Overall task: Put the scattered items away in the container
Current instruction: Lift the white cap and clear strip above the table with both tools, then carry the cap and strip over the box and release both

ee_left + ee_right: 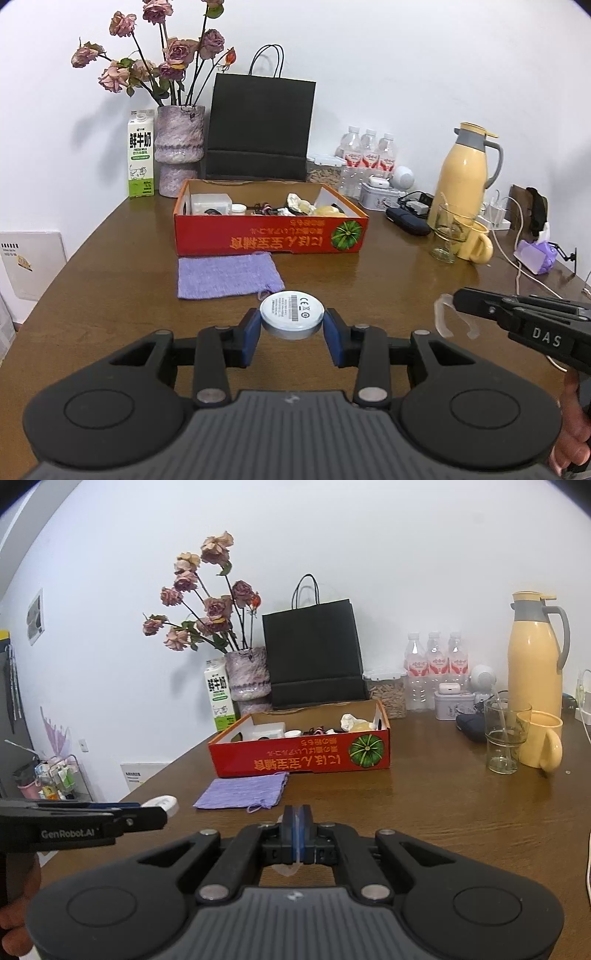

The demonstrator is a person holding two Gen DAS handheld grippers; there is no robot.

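Wooden table (110, 295) behind a round white, label-faced puck (291, 313).

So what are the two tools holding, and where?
The left tool pinches the round white disc by its opposite edges. The right tool is shut on a thin clear plastic piece, gripped mid-strip.
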